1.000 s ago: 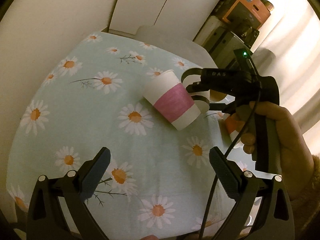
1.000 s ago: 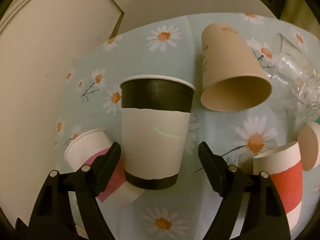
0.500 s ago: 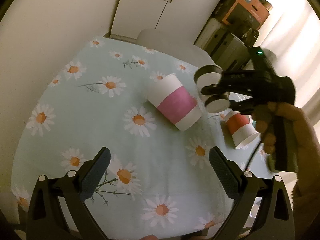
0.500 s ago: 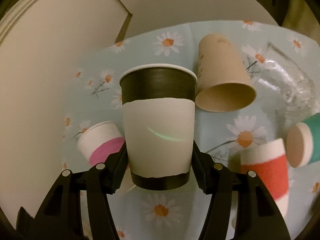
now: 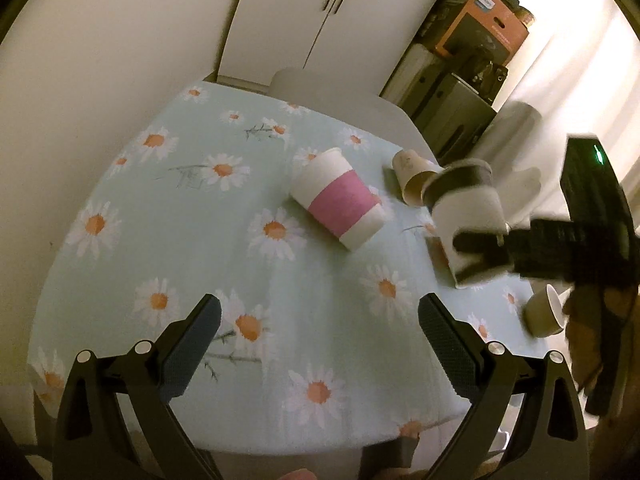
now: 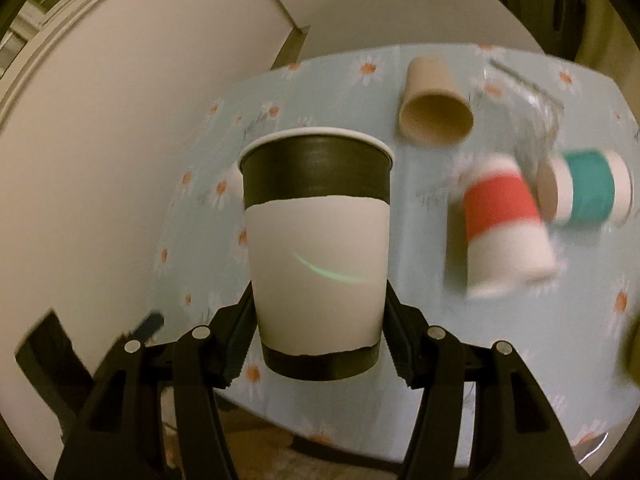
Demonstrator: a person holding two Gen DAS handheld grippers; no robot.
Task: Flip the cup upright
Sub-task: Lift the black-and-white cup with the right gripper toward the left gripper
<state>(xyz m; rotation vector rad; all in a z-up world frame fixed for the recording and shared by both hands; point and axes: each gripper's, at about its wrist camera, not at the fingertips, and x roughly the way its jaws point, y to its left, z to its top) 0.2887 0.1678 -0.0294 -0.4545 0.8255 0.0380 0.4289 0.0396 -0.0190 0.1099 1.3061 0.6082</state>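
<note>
My right gripper (image 6: 318, 340) is shut on a paper cup with a white sleeve and dark bands (image 6: 318, 256), its two fingers pressing the lower sides. It holds the cup lifted above the table. The same cup (image 5: 466, 220) shows blurred in the left wrist view at the right, tilted, with the right gripper's dark body behind it. My left gripper (image 5: 320, 332) is open and empty above the near part of the table.
The table wears a daisy-print cloth (image 5: 200, 240). On it lie a pink-banded cup (image 5: 338, 200), a tan cup (image 6: 434, 104), a red-banded cup (image 6: 502, 228), a teal-banded cup (image 6: 588, 188), a clear glass (image 6: 528, 120) and a small dark cup (image 5: 542, 312). A wall runs along the left.
My right gripper closed on the dark-banded cup and lifted it off the table. Both cameras pulled back and up, so the table looks farther away.
</note>
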